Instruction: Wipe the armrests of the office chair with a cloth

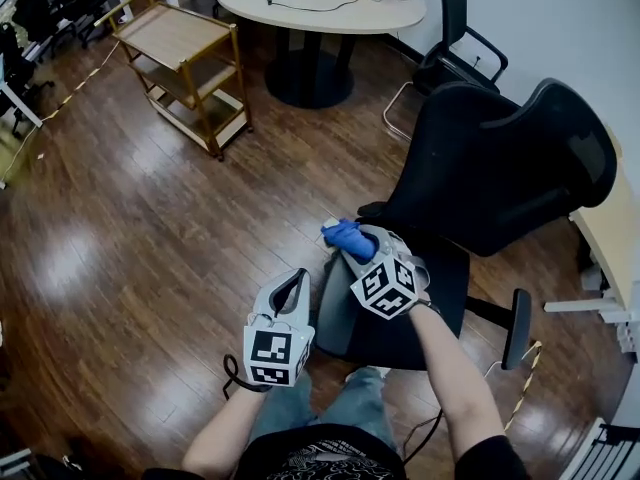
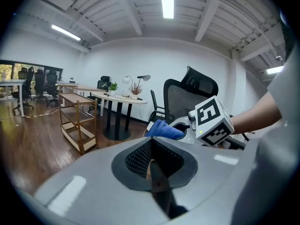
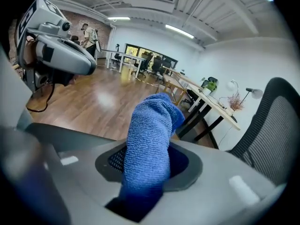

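Observation:
A black office chair (image 1: 500, 158) stands right of me, its seat (image 1: 440, 278) turned toward me. One armrest (image 1: 517, 328) shows at the lower right; the other (image 1: 373, 209) is a dark bar by the backrest. My right gripper (image 1: 350, 243) is shut on a blue cloth (image 1: 345, 234), which it holds just below and left of that near armrest, over the seat's edge. In the right gripper view the cloth (image 3: 152, 139) stands up out of the jaws. My left gripper (image 1: 298, 276) hangs lower left of the cloth, shut and holding nothing.
A round white table (image 1: 320, 3) on a black base stands at the back, a wooden shelf cart (image 1: 185, 63) left of it. A second black chair (image 1: 455, 38) is by the wall. A light desk edge (image 1: 610, 238) lies right. Wooden floor all around.

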Motion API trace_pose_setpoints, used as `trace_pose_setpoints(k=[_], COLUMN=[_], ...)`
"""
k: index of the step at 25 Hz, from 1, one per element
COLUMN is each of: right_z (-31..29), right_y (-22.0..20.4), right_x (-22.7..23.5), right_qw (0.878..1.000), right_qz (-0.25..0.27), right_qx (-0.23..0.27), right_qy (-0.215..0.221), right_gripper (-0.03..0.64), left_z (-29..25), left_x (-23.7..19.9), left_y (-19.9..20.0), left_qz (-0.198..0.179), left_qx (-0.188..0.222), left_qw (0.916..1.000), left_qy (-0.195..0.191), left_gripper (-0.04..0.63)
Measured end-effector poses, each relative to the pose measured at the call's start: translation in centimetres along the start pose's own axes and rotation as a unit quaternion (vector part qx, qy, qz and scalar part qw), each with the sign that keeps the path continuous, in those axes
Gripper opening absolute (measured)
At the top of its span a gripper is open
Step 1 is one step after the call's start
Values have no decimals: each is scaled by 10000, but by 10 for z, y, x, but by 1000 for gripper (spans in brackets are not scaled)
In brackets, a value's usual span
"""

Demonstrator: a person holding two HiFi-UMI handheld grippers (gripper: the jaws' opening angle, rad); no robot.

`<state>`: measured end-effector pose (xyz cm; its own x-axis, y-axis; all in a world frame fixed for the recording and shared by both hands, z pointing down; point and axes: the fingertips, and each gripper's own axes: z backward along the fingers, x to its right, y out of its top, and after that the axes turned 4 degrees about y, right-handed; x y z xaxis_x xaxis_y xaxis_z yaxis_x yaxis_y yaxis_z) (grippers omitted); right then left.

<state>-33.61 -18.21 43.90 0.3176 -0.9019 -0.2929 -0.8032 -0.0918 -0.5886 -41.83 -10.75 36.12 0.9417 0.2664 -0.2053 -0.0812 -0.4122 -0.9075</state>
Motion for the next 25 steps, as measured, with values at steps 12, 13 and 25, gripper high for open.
trace_pose_setpoints(k=[12,13,25], right_z=[25,27,59], right_y=[14,14,18], right_x=[-63,-69,-136], right_qw=[9993,9992,9966], right_qz=[-135,-186,-698], right_qx=[-99,-80,247], right_qy=[327,344,353], right_gripper=[146,146,146], left_z=[-7,-6,11], left_x=[3,4,-2], left_y=[2,1,-9], left_qz=[-30,-12,102], left_qx=[-24,-23,-89], left_qw=[9994,9993,9997], left_qy=[-356,-360,-191], left_gripper=[5,5,5])
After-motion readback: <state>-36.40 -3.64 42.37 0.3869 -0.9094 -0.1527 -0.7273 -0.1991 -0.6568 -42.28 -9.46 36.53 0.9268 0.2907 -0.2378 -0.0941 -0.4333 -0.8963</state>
